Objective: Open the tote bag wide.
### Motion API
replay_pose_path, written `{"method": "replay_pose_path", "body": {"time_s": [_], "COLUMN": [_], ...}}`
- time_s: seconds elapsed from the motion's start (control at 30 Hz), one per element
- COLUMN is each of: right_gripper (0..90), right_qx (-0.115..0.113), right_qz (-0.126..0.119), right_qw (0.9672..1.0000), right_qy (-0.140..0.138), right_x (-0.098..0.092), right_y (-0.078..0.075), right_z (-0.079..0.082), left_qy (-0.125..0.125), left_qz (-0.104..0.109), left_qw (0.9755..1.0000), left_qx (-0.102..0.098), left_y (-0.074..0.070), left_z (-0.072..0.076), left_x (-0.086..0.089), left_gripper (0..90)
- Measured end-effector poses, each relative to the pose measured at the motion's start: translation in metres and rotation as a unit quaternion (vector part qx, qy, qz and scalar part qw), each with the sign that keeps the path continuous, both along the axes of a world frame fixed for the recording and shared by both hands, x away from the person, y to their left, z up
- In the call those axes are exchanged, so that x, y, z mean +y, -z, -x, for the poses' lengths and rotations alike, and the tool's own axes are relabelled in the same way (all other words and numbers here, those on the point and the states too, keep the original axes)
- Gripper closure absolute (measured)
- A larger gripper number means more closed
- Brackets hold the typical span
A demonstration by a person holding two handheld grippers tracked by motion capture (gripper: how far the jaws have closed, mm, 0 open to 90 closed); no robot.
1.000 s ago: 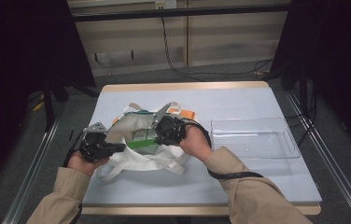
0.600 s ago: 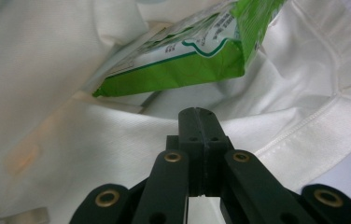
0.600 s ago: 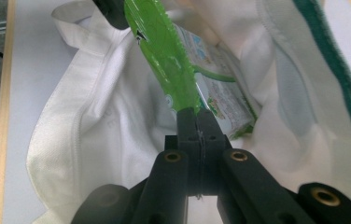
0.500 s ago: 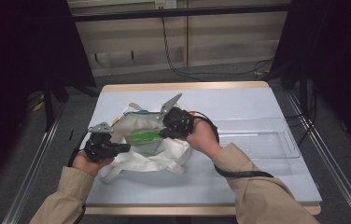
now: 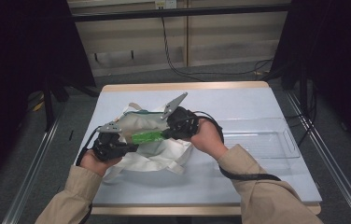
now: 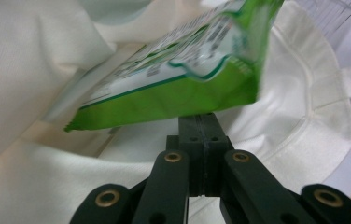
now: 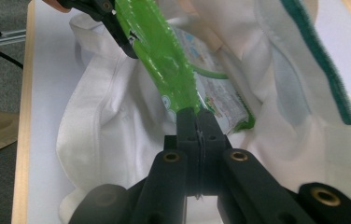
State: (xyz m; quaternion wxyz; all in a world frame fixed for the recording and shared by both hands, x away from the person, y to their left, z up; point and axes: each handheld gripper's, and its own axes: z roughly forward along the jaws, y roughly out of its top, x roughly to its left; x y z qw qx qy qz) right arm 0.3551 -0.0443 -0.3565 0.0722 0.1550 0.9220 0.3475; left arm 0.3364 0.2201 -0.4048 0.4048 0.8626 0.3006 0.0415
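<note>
Green packet [image 7: 166, 56] with unreadable blurred print, pinched by right tool [image 7: 196, 111], left tool [image 6: 202, 116] clamping white bag [image 6: 33, 186]

This looks like a lab or a recording room, not a home. The table [image 5: 276, 186] has a plain pale top with a wooden edge and stands alone on grey carpet [image 5: 61, 135]. Beyond the grippers, black cables [image 5: 173, 56] hang down a bare panelled wall [image 5: 220, 42] and lie on the floor. Dark curtains [image 5: 19, 56] close both sides, and metal rails [image 5: 29, 182] run along the table's left and right. A black bar [image 5: 178, 11] crosses above the far end.
</note>
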Motion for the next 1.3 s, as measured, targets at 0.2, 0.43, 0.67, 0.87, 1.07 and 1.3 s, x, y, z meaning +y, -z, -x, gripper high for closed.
{"method": "replay_pose_path", "body": {"time_s": [0.2,0.43,0.67,0.87,1.07,1.3], "right_gripper": [75.5,51.5,40.0,36.1,35.7,38.7], "right_qx": [-0.006,-0.025,-0.037,-0.044,-0.056,-0.077], "right_qz": [0.006,0.016,0.042,0.056,0.076,0.093], "right_qw": [1.0,0.9996,0.9983,0.9971,0.9947,0.9917], "right_qy": [0.002,-0.005,-0.015,-0.027,-0.04,-0.044], "right_x": [0.002,0.013,0.027,0.037,0.045,0.053], "right_y": [0.01,0.02,0.032,0.041,0.05,0.055], "right_z": [-0.001,-0.003,-0.007,-0.008,-0.013,-0.014], "left_qy": [-0.007,-0.006,-0.006,-0.005,-0.005,-0.007], "left_qz": [-0.004,-0.001,-0.001,-0.005,-0.002,0.0], "left_qw": [1.0,1.0,1.0,1.0,1.0,1.0], "left_qx": [0.002,0.0,0.001,0.005,0.006,0.003], "left_y": [0.002,0.001,0.002,0.004,0.003,0.003], "left_z": [-0.001,-0.001,-0.003,-0.004,-0.004,-0.004], "left_x": [0.0,0.001,0.002,0.003,0.004,0.006], "left_gripper": [90.0,90.0,90.0,90.0,90.0,90.0]}}
